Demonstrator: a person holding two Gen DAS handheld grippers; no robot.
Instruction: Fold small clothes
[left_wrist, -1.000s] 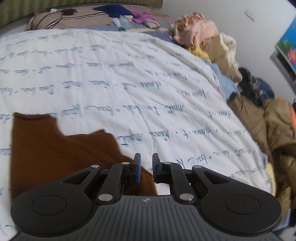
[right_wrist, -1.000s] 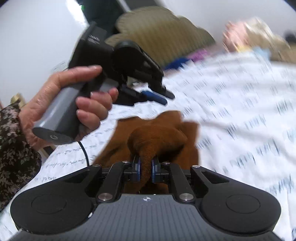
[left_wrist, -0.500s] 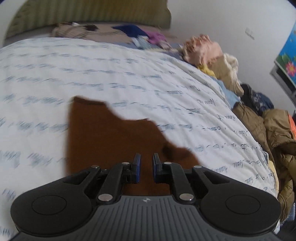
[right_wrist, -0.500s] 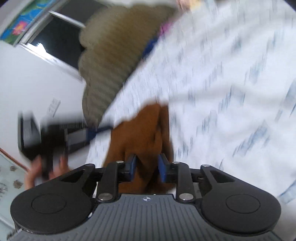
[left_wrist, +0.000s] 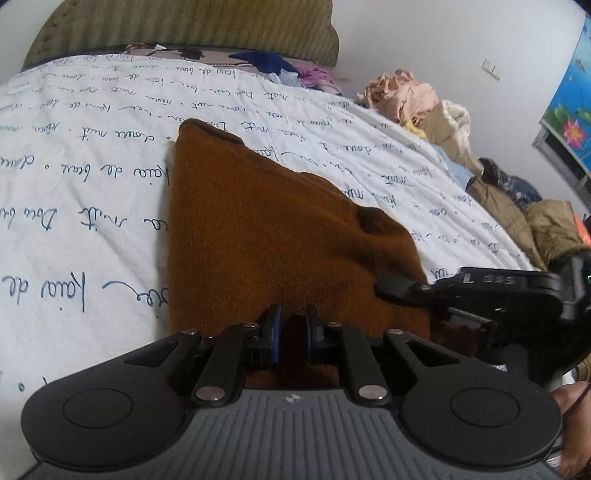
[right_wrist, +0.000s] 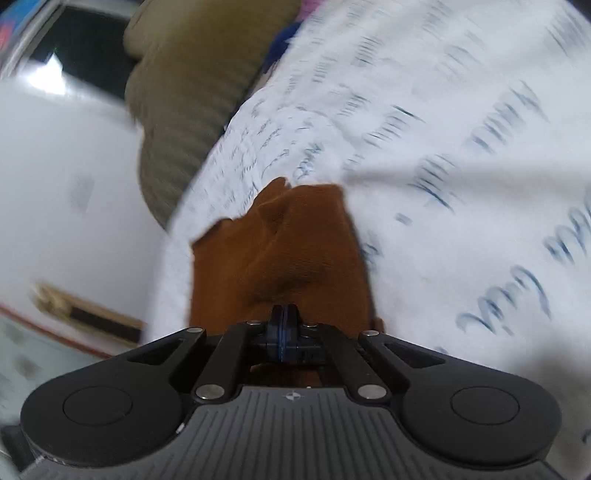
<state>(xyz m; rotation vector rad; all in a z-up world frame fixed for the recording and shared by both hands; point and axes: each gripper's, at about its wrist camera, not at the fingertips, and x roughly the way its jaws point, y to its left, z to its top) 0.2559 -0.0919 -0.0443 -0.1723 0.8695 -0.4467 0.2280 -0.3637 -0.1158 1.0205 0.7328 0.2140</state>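
A brown knit garment (left_wrist: 266, 229) lies on the white bed sheet with blue handwriting print (left_wrist: 92, 155). My left gripper (left_wrist: 291, 325) hovers over the garment's near edge with its jaws a little apart and nothing between them. My right gripper (right_wrist: 282, 325) has its jaws pressed together at the edge of the brown garment (right_wrist: 291, 251); whether cloth is pinched between them is hidden. It also shows in the left wrist view (left_wrist: 399, 290) at the garment's right edge.
A pile of clothes (left_wrist: 413, 99) in pink, beige, tan and dark colours runs along the bed's right side. An olive ribbed headboard (left_wrist: 184, 26) stands at the back, with blue and purple clothes (left_wrist: 280, 66) before it. The right wrist view is motion-blurred.
My left gripper has moved over the brown garment, which now lies spread below it. My right gripper opened half a second ago and has since shut, swinging to the garment's right edge.
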